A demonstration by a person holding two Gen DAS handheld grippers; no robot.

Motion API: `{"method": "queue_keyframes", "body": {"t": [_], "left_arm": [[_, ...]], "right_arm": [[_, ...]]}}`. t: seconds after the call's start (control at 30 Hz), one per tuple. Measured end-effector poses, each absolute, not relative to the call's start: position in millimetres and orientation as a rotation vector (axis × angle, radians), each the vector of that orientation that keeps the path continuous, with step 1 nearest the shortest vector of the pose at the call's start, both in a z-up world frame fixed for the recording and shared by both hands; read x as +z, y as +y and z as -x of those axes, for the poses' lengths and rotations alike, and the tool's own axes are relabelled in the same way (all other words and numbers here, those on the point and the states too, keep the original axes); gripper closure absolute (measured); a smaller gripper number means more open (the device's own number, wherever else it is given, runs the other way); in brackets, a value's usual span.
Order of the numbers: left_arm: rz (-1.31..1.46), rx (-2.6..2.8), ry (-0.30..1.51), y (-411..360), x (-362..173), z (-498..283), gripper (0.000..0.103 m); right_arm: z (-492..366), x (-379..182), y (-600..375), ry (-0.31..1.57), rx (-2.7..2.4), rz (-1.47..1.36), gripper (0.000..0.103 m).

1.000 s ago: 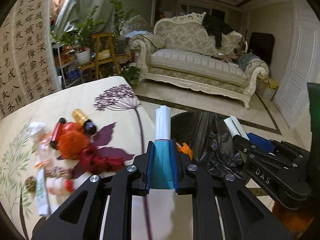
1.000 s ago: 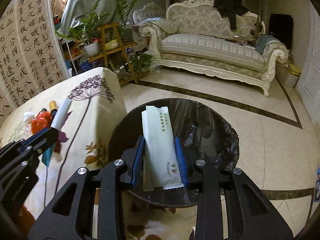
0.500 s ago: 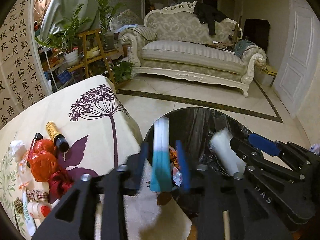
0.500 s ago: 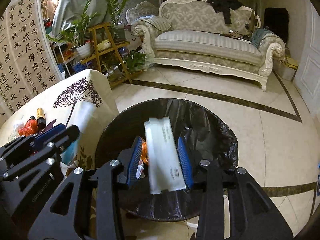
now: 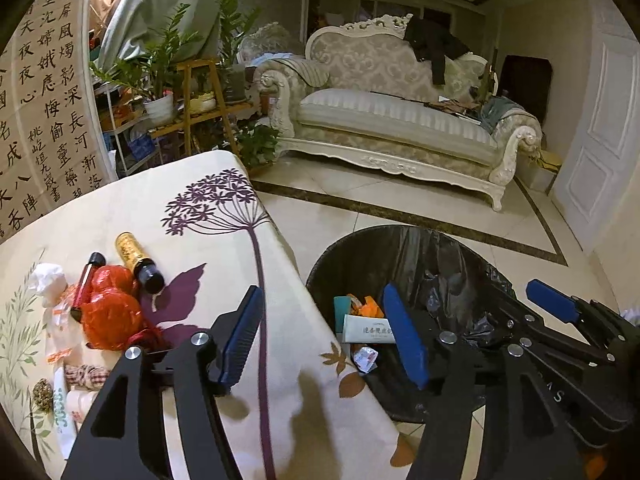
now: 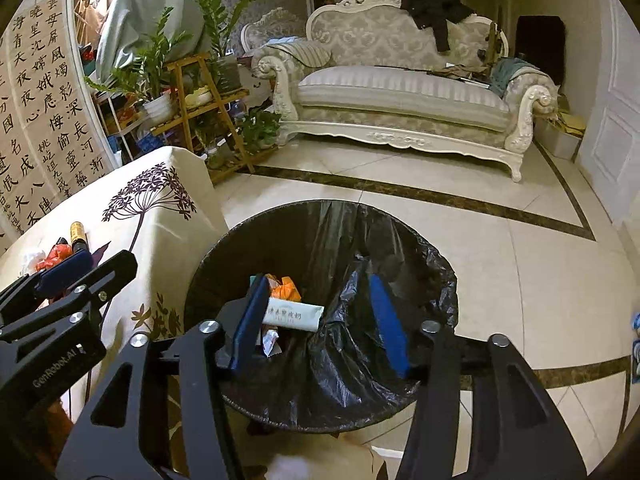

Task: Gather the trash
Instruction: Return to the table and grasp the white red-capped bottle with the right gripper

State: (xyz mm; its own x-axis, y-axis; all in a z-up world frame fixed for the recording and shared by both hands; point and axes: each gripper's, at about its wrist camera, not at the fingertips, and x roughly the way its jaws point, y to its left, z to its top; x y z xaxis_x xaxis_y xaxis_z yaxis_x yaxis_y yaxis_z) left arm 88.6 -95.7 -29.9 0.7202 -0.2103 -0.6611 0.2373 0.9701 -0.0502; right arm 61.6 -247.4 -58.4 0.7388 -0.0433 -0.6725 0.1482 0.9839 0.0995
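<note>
Looking first through the left wrist view, the left gripper point(image 5: 324, 336) is seen with jaws released and nothing between them; they have just been opening, and the white-and-teal tube clamped a second ago is gone from the pads. A white packet point(image 5: 369, 330) now lies in the trash bin point(image 5: 420, 240) at about 6 o'clock from its far rim, beside orange scraps point(image 5: 362, 305). At 9 o'clock on the floral tablecloth point(image 5: 208, 240) more litter remains: a red crumpled bag point(image 5: 110, 312), a small dark-capped bottle point(image 5: 138, 262), a white tissue point(image 5: 48, 280). The right gripper point(image 5: 536, 320) is seen at 3 o'clock over the bin. In the right wrist view, the right gripper is likewise spread, its jaws just opened, nothing held; the white packet gripped earlier now rests on the black liner point(image 6: 360, 320) below the left pad. The left gripper point(image 6: 76, 272) sits at 9 o'clock. Both drops are judged complete; the pile on the tablecloth is judged the next target.
</note>
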Motion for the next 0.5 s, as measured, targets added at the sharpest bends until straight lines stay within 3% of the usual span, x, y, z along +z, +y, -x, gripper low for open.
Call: {"method": "queue_keyframes", "body": {"t": [0.23,0.5], "left_arm": [[-0.024,-0.196,0.709,-75,-21,-77,0.031],[-0.002,-0.091,0.712,-27,-16,-57,0.03]], "right_arm": [[-52,-54,-235,0.694,-0.064,-0.166,0.025],[-48,-49,-192,0.709,0.017,-0.128,0.025]]}}
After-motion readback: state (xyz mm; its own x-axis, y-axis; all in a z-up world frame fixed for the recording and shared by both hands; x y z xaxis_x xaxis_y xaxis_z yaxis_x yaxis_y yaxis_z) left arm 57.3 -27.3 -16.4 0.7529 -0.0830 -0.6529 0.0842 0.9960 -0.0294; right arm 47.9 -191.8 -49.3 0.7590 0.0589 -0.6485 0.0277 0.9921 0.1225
